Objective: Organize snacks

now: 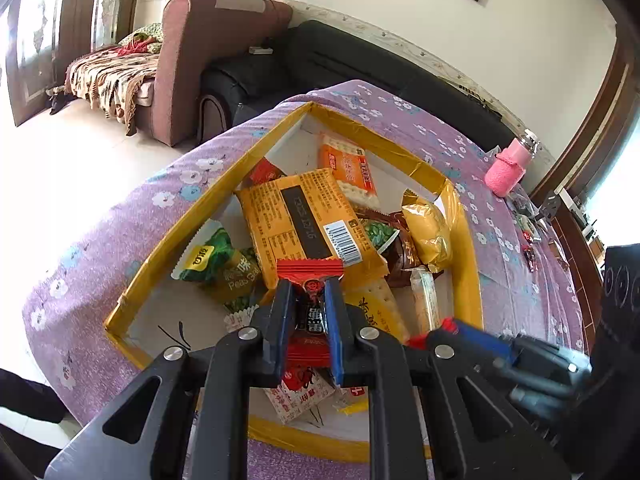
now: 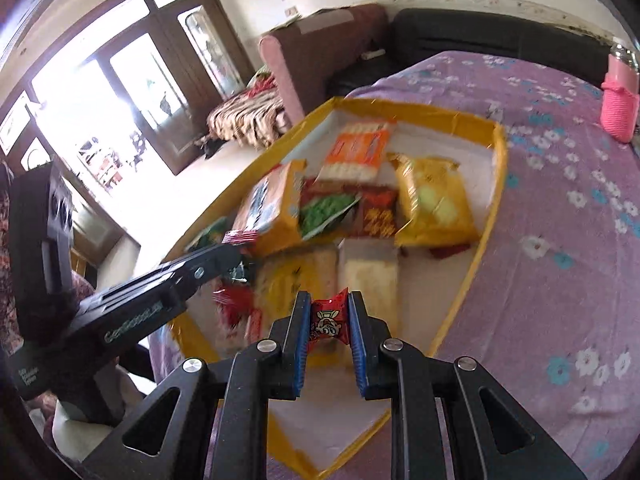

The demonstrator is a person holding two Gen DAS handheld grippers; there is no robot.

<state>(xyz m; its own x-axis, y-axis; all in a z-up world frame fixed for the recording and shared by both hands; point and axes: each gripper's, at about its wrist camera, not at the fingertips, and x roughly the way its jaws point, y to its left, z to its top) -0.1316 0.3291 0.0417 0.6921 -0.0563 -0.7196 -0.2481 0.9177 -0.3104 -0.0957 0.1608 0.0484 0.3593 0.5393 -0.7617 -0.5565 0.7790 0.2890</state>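
Currently, a small red crinkly foil snack packet with a black band (image 1: 310,304) is pinched between the blue-padded fingers of the left gripper (image 1: 308,286), its crimped upper edge standing clear of the fingertips. A second small red foil candy packet with a cartoon face (image 2: 329,318) is clamped in the right gripper (image 2: 329,300), whose jaws are closed on its sides. Both packets are judged to be very light, soft and crushable, with slick film that could slide out; hold is best taken across the filled middle, as is done now, rather than on the thin crimped ends. Just ahead of and beneath both tools lies the shallow white cardboard box with yellow-taped rim (image 1: 188,216), into which many snacks are already piled: a large orange cracker pack with a barcode (image 1: 304,220) directly ahead of the left fingertips, a green pea-snack bag (image 1: 216,260) to their left, and a shiny yellow pouch (image 1: 428,236) to their right. Beyond the box, a purple flowered cloth (image 1: 400,108) is spread, with a pink knitted-sleeve bottle (image 1: 508,168) far off to the right.
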